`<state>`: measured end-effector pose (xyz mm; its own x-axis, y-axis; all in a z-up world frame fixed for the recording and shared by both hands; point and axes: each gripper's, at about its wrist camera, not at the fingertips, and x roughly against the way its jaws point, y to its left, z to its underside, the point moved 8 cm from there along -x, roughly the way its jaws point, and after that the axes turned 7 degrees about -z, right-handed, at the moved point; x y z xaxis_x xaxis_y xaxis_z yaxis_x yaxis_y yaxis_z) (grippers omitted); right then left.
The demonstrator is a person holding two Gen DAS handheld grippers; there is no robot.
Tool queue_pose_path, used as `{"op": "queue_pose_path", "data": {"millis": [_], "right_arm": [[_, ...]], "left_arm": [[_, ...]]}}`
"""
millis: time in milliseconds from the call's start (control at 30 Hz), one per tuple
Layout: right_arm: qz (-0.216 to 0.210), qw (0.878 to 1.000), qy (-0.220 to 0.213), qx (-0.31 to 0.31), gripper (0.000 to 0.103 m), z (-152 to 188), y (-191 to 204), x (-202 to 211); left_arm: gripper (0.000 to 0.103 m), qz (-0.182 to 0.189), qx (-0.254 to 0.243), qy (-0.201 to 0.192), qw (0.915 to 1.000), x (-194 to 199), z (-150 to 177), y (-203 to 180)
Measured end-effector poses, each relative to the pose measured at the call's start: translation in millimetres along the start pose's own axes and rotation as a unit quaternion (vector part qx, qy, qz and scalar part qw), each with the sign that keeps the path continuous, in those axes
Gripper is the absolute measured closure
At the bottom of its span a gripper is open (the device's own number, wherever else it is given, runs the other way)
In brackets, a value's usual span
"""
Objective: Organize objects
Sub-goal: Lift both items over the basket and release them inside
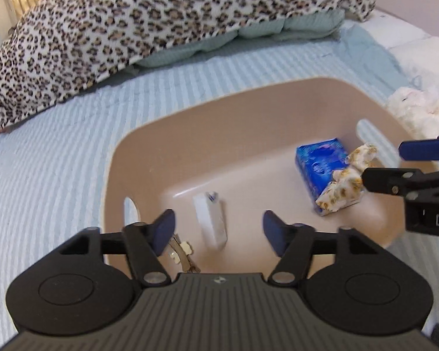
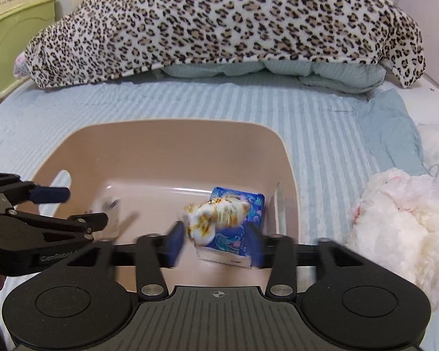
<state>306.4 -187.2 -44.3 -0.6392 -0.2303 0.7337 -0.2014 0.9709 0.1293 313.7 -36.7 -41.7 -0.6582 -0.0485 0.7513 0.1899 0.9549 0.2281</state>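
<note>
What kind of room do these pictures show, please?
Most likely a bedroom. The work happens on a bed with a striped blue cover, a leopard blanket lies heaped over folded bedding behind, and a white plush toy sits beside the pink basin.

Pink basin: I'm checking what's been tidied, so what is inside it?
Inside the pink basin: a blue tissue pack with a floral cloth on it, a white box and a hair clip, partly hidden.

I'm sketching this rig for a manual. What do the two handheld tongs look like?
Both the left tongs and right tongs are matte black, with a ribbed flat top, two round discs at the sides, jointed arms on silver pins, and dark blue pads. White lettering marks the side of each. No cables or sleeves show.
</note>
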Motion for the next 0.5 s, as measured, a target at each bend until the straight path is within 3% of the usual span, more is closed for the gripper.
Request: {"op": "queue_pose_path", "data": {"millis": [167, 300, 500], "right_arm": [[-0.003, 1.0, -0.021, -0.004, 0.024, -2.3, 3.0, 28.5], [-0.003, 0.999, -0.035, -0.006, 0.003, 6.2, 5.4, 51.3], [-0.007, 1.0, -0.028, -0.012, 0.0, 32.2, 10.7, 75.0]], "left_arm": [[0.02, -0.007, -0.001, -0.025, 0.9997, 32.4, -0.2, 8.3], [0.012, -0.008, -0.001, -0.041, 0.9991, 56.8, 5.2, 15.3], [0.011, -0.007, 0.006, -0.042, 0.9991, 82.0, 25.2, 28.0]]}}
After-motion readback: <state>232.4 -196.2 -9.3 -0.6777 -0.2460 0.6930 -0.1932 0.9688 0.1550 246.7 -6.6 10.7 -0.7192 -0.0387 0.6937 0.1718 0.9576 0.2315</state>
